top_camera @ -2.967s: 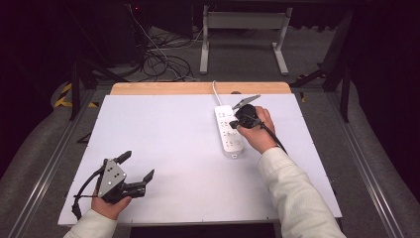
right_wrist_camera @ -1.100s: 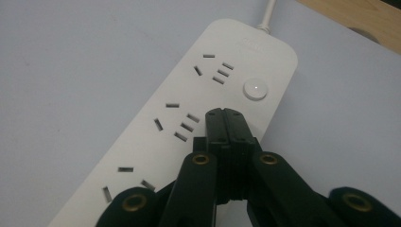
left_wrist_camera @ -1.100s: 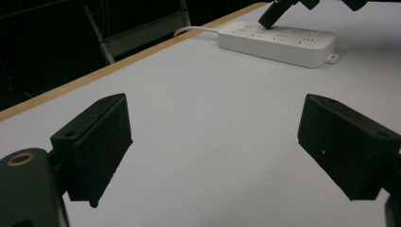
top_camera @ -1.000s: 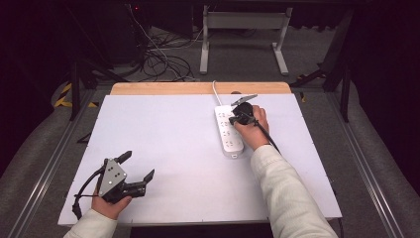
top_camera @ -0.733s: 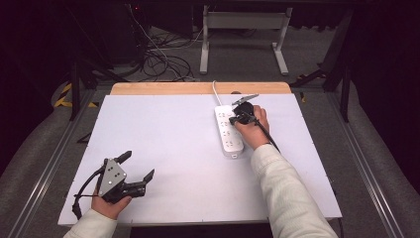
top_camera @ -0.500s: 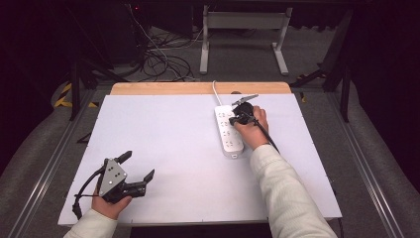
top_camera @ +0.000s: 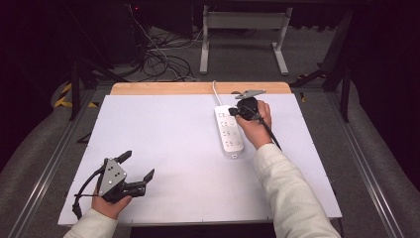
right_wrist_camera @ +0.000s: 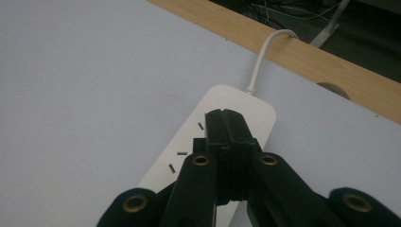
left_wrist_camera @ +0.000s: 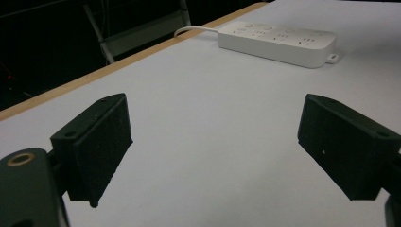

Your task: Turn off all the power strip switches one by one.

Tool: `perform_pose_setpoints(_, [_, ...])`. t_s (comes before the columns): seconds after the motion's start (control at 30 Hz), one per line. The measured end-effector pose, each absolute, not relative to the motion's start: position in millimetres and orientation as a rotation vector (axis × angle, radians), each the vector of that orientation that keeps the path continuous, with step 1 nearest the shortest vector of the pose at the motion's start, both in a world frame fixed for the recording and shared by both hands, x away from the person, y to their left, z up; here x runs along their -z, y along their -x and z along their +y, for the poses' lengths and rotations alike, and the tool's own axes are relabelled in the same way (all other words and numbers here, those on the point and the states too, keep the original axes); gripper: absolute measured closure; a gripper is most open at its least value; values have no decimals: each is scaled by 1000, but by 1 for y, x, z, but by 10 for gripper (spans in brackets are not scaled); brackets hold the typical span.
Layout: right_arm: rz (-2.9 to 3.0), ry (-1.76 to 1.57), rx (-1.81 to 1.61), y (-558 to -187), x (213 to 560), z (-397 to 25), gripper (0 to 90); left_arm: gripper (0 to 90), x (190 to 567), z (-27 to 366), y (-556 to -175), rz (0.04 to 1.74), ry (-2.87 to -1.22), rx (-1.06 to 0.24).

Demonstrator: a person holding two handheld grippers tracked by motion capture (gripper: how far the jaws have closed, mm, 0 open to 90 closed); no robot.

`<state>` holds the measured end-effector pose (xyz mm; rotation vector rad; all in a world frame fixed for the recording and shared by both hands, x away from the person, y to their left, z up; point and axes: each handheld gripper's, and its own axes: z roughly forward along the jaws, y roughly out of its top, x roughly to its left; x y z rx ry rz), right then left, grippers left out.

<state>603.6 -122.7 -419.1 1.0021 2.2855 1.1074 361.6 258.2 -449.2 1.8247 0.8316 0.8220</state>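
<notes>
two black jaws of the right gripper [right_wrist_camera: 226, 116] are pressed flat together with nothing between them, their tips over the far end of the strip [right_wrist_camera: 215, 142], near where its white cord [right_wrist_camera: 262, 54] enters. whether the tips touch the strip cannot be told. in the high view the right gripper [top_camera: 236, 112] sits above the strip's [top_camera: 229, 135] far sockets, held by the right hand [top_camera: 255, 124], with a pale sleeve [top_camera: 289, 191] running back to the bottom edge.

the left gripper [left_wrist_camera: 215, 144] has its jaws spread wide, empty, with bare table between them. from it the strip [left_wrist_camera: 279, 40] lies well apart, far ahead and to the right, its sockets facing up. in the high view the left gripper [top_camera: 138, 171] rests low at the near left of the table, in the left hand [top_camera: 111, 203], its cable looping beside it.

the strip lies lengthwise on the right half of the table [top_camera: 163, 134], its cord going over the far edge. the table top is pale grey-white with a wooden band [top_camera: 163, 88] along its far side. beyond it the floor is dark, with a tangle of cables [top_camera: 163, 59] and the feet of a grey metal stand [top_camera: 242, 29]; metal rails run along both sides of the table.
</notes>
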Motion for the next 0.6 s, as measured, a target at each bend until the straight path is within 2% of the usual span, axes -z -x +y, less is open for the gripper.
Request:
perform_pose_setpoints(0.23, [2252, -1040, -1101, -611, 414, -129, 900, 113, 449, 258, -363, 830, -1828, -825])
perform_pose_setpoints(0.6, [2221, -1103, -1140, -628, 438, -125, 900, 113, 450, 259, -363, 826, -1834, -827])
